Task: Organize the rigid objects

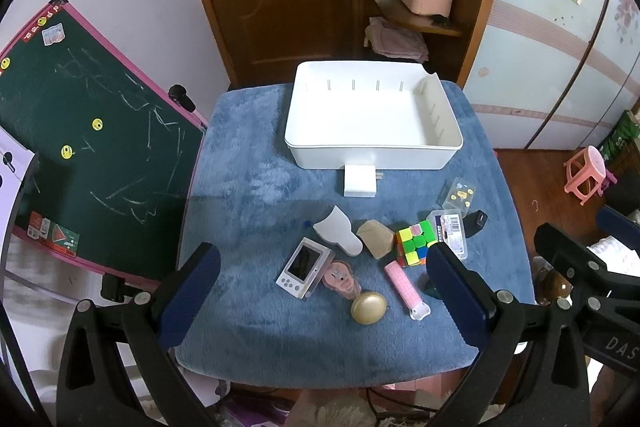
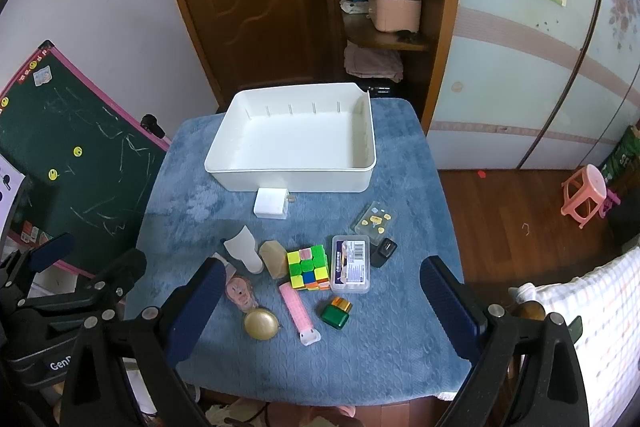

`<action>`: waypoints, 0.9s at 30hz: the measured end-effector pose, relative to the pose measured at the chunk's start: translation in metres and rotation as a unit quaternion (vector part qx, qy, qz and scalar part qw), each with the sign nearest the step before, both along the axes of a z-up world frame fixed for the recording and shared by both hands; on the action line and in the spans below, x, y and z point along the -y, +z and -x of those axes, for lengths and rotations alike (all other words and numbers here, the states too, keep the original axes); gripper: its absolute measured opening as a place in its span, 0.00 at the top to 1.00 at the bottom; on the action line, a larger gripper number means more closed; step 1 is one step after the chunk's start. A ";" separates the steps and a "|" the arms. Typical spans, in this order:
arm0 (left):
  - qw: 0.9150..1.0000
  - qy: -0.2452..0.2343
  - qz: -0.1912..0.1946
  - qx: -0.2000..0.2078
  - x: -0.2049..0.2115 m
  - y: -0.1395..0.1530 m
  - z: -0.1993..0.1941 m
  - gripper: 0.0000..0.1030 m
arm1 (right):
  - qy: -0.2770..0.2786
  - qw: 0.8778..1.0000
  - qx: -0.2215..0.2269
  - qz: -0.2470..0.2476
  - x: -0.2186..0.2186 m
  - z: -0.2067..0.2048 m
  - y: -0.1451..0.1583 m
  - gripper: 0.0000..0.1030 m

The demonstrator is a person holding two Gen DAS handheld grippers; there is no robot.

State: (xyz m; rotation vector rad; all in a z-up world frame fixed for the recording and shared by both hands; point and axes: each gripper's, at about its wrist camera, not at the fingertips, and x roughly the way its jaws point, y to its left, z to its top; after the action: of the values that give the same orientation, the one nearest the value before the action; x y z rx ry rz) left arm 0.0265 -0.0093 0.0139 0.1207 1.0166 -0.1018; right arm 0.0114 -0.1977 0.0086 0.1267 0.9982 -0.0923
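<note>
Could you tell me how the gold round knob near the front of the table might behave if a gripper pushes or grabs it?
The gold knob looks domed and glossy, so it may slip from the fingers. Its round outline suggests it could roll or spin across the blue cloth if nudged.

The room was lit softly and evenly, rather dim, with a cool bluish cast laid over the plush blue table cover (image 1: 248, 163); only faint, diffuse shadows were thrown beside the shallow white plastic bin (image 2: 362, 175). Mild glare was seen on the round brass-coloured knob (image 1: 369, 307) and on the glossy brown wooden door (image 2: 248, 3). Strong fisheye bending was imposed on both views, straight edges were curved, the corners were blacked out, and the near black gripper frames were rendered slightly soft.
</note>
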 end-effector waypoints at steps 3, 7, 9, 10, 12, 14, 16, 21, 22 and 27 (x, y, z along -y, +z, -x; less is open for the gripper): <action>1.000 0.001 0.000 0.000 0.001 0.000 -0.001 0.01 | 0.000 1.000 0.000 0.000 0.000 0.000 0.000 0.05; 1.000 0.001 -0.001 0.000 0.003 0.001 0.000 0.01 | 0.000 1.000 0.000 0.000 0.000 -0.001 0.001 0.05; 1.000 -0.001 0.000 0.000 -0.001 0.001 -0.001 0.01 | -0.001 1.000 -0.001 -0.001 0.000 -0.001 0.001 0.05; 1.000 -0.001 -0.001 0.000 0.000 0.001 -0.001 0.01 | 0.000 1.000 -0.001 -0.001 0.000 -0.001 0.001 0.05; 1.000 -0.001 -0.001 0.001 0.001 0.002 -0.002 0.01 | 0.000 1.000 0.000 0.000 0.000 -0.001 0.001 0.05; 1.000 -0.001 -0.002 0.002 0.002 0.003 -0.003 0.01 | 0.000 1.000 0.000 0.000 0.000 -0.001 0.001 0.05; 1.000 0.000 -0.001 0.000 -0.002 0.000 -0.002 0.01 | 0.000 1.000 0.001 0.000 0.000 -0.002 0.001 0.05; 1.000 0.000 -0.004 0.002 0.000 0.001 -0.007 0.01 | 0.000 1.000 0.003 0.001 -0.001 -0.003 0.003 0.05; 1.000 0.000 -0.004 0.003 0.001 0.001 -0.008 0.01 | 0.000 1.000 0.003 0.002 -0.001 -0.003 0.003 0.05; 1.000 -0.004 -0.001 0.002 -0.004 0.003 -0.005 0.01 | -0.005 1.000 0.007 0.003 0.000 -0.003 0.006 0.05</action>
State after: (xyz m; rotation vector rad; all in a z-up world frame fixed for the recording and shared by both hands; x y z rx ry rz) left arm 0.0318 -0.0052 0.0164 0.1275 1.0125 -0.1079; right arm 0.0147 -0.1974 0.0141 0.1273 0.9841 -0.1034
